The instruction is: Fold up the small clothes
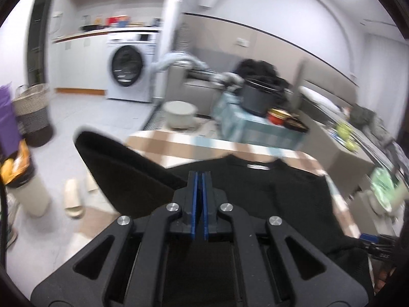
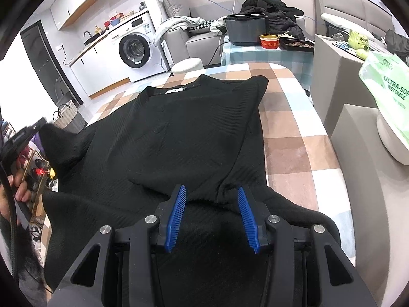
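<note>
Black ribbed knit top (image 2: 184, 128) lies collar-far on the checked table (image 2: 294, 153), left sleeve lifted off the edge. Your left gripper (image 1: 200, 179) has its pads together, seemingly pinching that sleeve's cloth; right gripper (image 2: 212, 199) hovers with pads apart over the near hem, holding nothing. Expect it soft, light, drapey; take it at seams, cuff or hem, not mid-panel
</note>
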`<control>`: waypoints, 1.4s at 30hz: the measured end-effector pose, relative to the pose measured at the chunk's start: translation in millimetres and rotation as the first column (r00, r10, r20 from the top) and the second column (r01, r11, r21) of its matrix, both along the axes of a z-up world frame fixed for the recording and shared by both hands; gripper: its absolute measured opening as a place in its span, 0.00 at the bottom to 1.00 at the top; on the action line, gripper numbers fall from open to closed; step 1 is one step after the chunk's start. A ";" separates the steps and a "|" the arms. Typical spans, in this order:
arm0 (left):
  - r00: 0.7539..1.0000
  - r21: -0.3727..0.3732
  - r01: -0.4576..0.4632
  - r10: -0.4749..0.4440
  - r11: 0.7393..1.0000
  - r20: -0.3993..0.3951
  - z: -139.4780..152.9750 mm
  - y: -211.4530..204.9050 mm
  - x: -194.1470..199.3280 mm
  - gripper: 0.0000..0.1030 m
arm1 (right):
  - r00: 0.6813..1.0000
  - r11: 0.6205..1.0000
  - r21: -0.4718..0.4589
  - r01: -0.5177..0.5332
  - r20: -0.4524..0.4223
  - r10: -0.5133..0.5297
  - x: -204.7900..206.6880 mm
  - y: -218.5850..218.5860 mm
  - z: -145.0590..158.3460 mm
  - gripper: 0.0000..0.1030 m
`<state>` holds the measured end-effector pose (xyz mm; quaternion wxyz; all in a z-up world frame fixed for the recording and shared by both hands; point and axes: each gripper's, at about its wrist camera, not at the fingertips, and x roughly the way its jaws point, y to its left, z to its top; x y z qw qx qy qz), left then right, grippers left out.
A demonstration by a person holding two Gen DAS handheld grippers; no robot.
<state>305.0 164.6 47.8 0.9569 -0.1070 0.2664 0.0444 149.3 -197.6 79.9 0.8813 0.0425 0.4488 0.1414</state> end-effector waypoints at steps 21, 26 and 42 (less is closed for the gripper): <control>0.976 -0.099 -0.008 -0.014 0.995 -0.217 -75.9 16.5 -40.8 0.79 | 0.999 0.999 0.003 -0.048 -0.017 0.048 -4.2 21.6 -4.3 0.43; 0.971 -0.102 -0.053 0.028 0.993 -0.237 -87.8 45.5 -61.6 0.80 | 0.996 0.996 0.041 -0.084 -0.031 0.085 3.1 47.1 -6.5 0.43; 0.971 -0.066 -0.108 0.091 0.992 -0.219 -78.1 62.7 -105.3 0.99 | 0.985 0.980 0.107 -0.170 0.015 0.170 -5.4 133.3 26.1 0.43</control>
